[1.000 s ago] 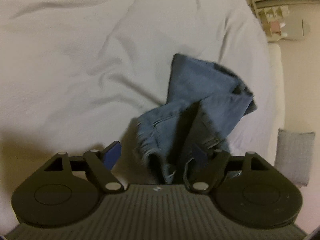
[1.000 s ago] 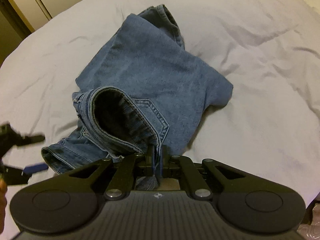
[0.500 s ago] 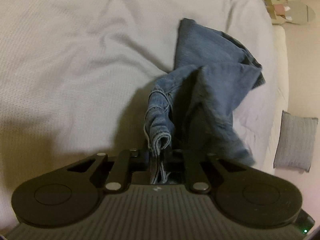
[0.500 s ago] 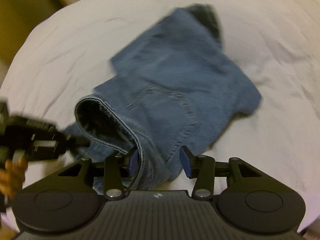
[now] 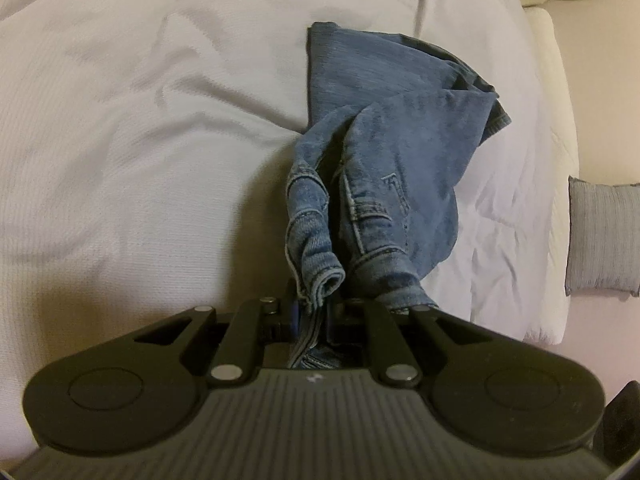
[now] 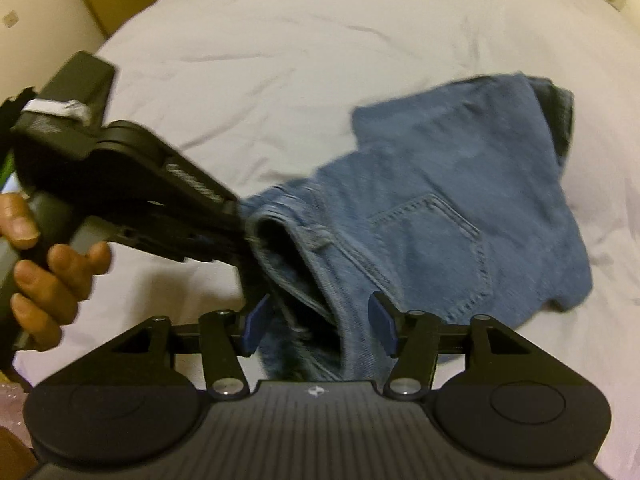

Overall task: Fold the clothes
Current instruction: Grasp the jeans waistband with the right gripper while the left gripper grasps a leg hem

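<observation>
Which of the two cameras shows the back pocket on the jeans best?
The right wrist view. There the back pocket lies flat and faces the camera, its stitched outline whole, though slightly blurred. In the left wrist view the jeans hang bunched from the left gripper, so only seams and folds show and no clear pocket.

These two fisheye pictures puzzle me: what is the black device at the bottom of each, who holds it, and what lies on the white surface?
Each picture comes from a camera on a hand-held gripper, looking along its fingers. The left hand-held gripper is clamped shut on a fold of the blue denim jeans, which lie on a white bedsheet. In the right view, the right hand-held gripper has just been opening; denim sits between its blue pads, unpressed. A person's hand grips the left tool's handle.
</observation>
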{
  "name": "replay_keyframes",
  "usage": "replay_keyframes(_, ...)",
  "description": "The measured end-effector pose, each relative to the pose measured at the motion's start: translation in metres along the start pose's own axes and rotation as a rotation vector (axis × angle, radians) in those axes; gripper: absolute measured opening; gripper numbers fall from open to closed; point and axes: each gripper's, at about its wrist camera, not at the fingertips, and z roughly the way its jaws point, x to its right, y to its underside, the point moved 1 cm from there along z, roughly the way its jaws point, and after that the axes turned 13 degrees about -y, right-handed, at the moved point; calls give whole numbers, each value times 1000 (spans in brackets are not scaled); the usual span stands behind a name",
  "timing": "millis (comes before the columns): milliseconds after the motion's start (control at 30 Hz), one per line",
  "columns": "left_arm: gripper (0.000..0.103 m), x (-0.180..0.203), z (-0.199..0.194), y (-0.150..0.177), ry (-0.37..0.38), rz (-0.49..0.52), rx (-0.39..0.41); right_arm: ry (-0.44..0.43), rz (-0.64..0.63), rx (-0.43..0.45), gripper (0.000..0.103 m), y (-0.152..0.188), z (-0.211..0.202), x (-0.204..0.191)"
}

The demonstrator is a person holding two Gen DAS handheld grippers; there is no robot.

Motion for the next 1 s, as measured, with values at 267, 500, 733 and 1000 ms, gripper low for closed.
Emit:
replay_keyframes(267,8,8,-2,-2,-6,36,1,119,-86,-10,57,-1,33,-9)
replay_keyframes(500,8,6,1,-3,-20,26,2,215,-159,-39,46,6,47,-1)
replay_keyframes(733,9,2,5,-5,-43,2,10,246,-197,-23,44,-1,56,-2)
replay_keyframes(1000,8,-3,22,-9,-102,-54,23,219,-188,19,8,-11,43,13)
